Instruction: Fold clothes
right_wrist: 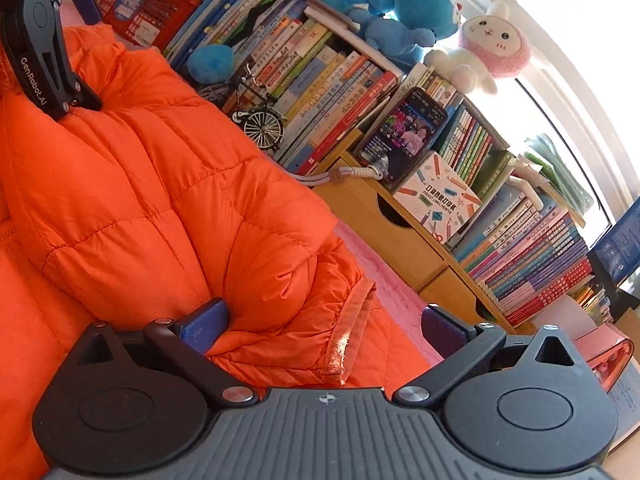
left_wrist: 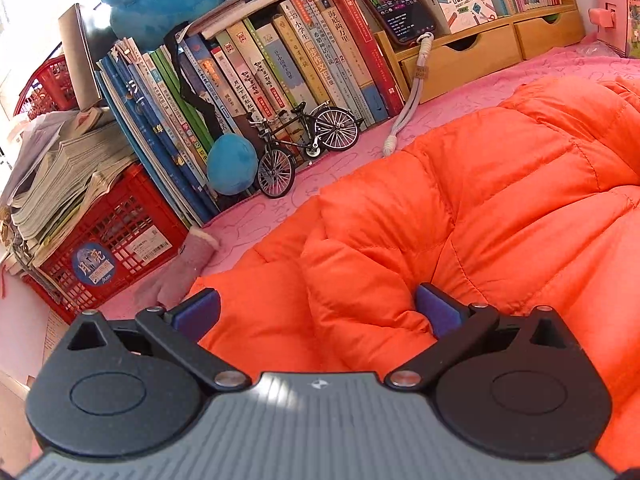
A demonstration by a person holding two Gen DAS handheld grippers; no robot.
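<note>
an orange puffer jacket (left_wrist: 460, 208) lies bunched on the pink-covered counter (left_wrist: 280, 204) before a row of books (left_wrist: 256, 76), folding barely begun. the left tool (left_wrist: 316, 312) and right tool (right_wrist: 324, 320) both gape wide astride its folds, gripping nothing yet.

Rumpled orange quilted jacket (left_wrist: 460, 208) on pink cloth (left_wrist: 272, 216)

Pink-covered desk (left_wrist: 472, 92), crowded row of books (left_wrist: 280, 76), wooden drawer unit (left_wrist: 480, 56), sunlit window (right_wrist: 580, 28) behind.
</note>
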